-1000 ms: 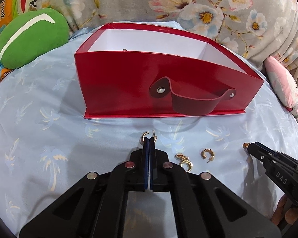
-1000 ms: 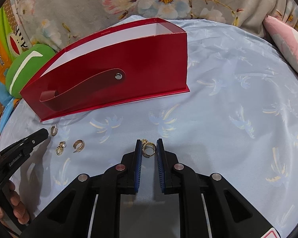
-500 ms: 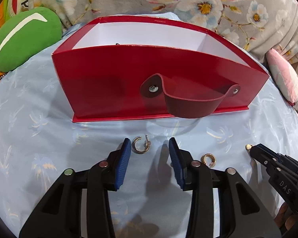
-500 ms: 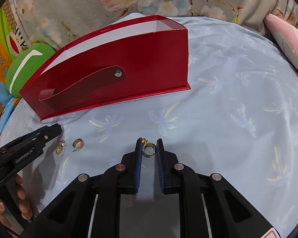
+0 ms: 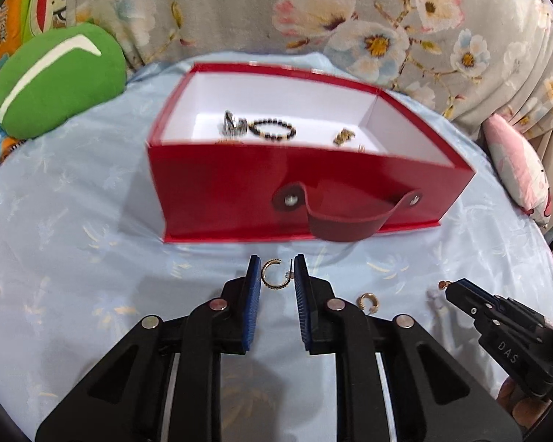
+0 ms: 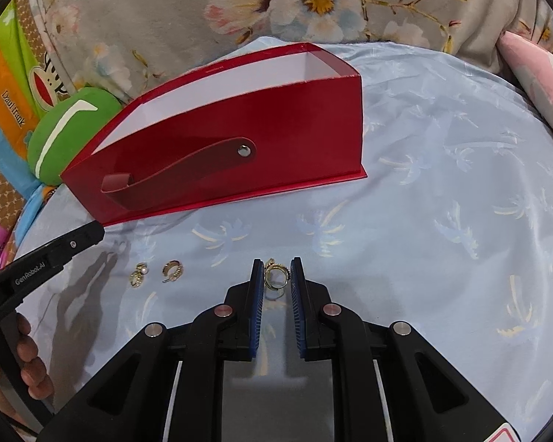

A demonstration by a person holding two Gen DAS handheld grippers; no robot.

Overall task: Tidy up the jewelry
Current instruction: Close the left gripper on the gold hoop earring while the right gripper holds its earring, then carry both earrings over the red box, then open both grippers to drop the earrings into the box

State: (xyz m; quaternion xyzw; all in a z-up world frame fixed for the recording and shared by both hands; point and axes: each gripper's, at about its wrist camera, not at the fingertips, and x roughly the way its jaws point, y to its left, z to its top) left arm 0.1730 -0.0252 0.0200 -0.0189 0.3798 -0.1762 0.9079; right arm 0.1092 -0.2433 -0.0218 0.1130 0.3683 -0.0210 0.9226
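The left gripper (image 5: 276, 276) holds an open gold hoop earring (image 5: 275, 279) between its blue-padded fingers (image 5: 253, 287), raised above the cloth; the hoop appears pinched at its sides only, with its post against the right pad, so the grasp is judged marginal. A thin curved wire can rotate or spring out of flat pads under any jolt, and a drop would land it on soft fabric short of the box. The right gripper (image 6: 277, 275) is closed on a cluster of small gold rings (image 6: 275, 274) low over the cloth; a multi-piece cluster may shed one piece on lifting. Just right of the left gripper lies a chunky gold hoop earring (image 5: 367, 301), and left of the right gripper a small pearl-set gold earring (image 6: 138, 274) lies beside it; both remain to be collected and could be brushed aside by a passing finger. Ahead of both grippers stands the open red rectangular box with white lining and a dark red strap handle (image 5: 239, 199), already holding a black beaded bracelet (image 5: 272, 129) and several other pieces; clipping its near wall during the approach could knock the hoop free. The work surface is a light blue cloth printed with pale palm motifs (image 6: 442, 191), soft and creased. Beyond the box are a green plush cushion (image 5: 55, 77), a grey floral drape (image 5: 350, 11) and, far right, a pink cushion (image 5: 516, 176).
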